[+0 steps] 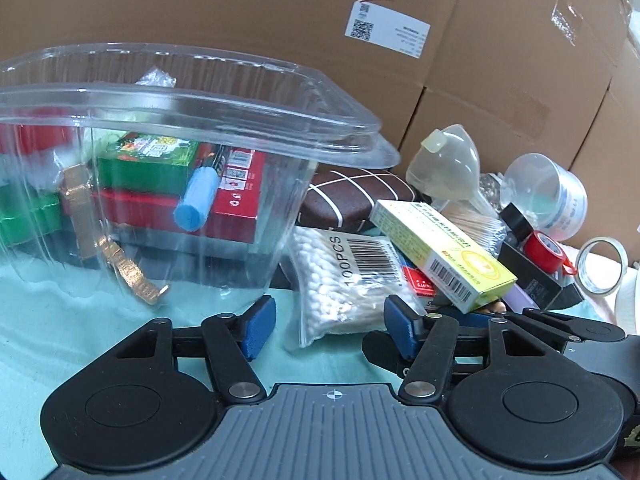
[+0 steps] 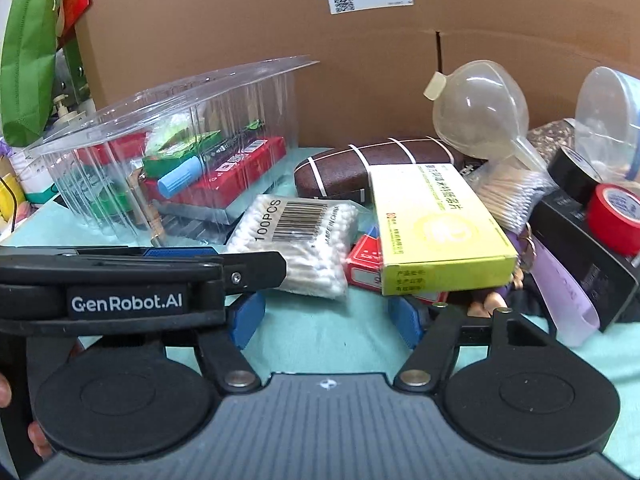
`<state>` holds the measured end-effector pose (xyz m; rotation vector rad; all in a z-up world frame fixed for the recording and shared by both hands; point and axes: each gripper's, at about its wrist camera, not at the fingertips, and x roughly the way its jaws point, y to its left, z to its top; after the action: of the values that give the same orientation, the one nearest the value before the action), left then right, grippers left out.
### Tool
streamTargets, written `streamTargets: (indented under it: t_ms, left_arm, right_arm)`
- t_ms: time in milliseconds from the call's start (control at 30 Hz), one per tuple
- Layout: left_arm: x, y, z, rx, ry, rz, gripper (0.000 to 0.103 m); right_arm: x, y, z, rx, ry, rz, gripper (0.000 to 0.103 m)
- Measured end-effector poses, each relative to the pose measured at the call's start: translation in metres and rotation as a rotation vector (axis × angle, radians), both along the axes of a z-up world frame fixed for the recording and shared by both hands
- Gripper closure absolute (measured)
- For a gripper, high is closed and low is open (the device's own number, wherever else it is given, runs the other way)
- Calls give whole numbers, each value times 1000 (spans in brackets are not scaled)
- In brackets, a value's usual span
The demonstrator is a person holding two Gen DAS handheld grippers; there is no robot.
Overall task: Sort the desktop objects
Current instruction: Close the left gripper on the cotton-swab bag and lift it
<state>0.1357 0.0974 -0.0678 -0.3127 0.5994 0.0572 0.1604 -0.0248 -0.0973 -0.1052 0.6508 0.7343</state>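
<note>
To the left of the bag of cotton swabs [image 1: 343, 276] stands a clear plastic container [image 1: 168, 168] on the teal cloth [image 1: 60, 320]. Inside it we see red and green boxes, a blue-capped marker [image 1: 197, 199] lying across them, and a gold watch band [image 1: 108, 248] against the near wall.

Our left gripper [image 1: 330, 326] hangs just in front of the swab bag with its jaws spread wide and nothing between them. Its left blue pad [image 1: 260, 328] sits close to the container's near corner; we cannot tell whether it touches. Its right pad lies just beside the bag's right edge.

Behind the swab bag lies a brown glasses case [image 2: 372, 168] with white stripes. Right of the bag, a yellow box [image 2: 436, 228] rests tilted on a red box [image 2: 364, 268].

Our right gripper [image 2: 328, 320] sits in front of the bag and the yellow box, jaws also spread wide and holding nothing, above bare cloth. The left gripper's black arm crosses its view from the left.

Farther right of the bag we find a clear bulb-shaped bottle [image 2: 480, 108], loose cotton swabs, black tape and a red tape roll [image 2: 616, 212] on a black box.
</note>
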Motion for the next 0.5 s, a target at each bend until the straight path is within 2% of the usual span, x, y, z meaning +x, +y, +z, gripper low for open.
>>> streamTargets:
  t_ms: [133,200,233,267,367,500]
  left_arm:
    - [4,-1,0,14,0,-5,40]
    - [5,-2,0,31,-1,-9,53]
    - [5,-3,-1,36,-3,-12,56]
    - [5,-3,-1,32,-4,-17,62]
    - [4,-3,1,33,5,-19,65]
    - [-4,-6,6,13,30,-31,69]
  right_arm:
    - [1,5,1,-22,-16,5,43]
    - [0,7,1,-28,-21,23,53]
    - [1,9,1,-31,-24,30,55]
    - [1,11,2,-39,-29,32,61]
    - [-1,11,3,-62,-44,8,81]
    - [-8,0,5,-32,-15,3,81]
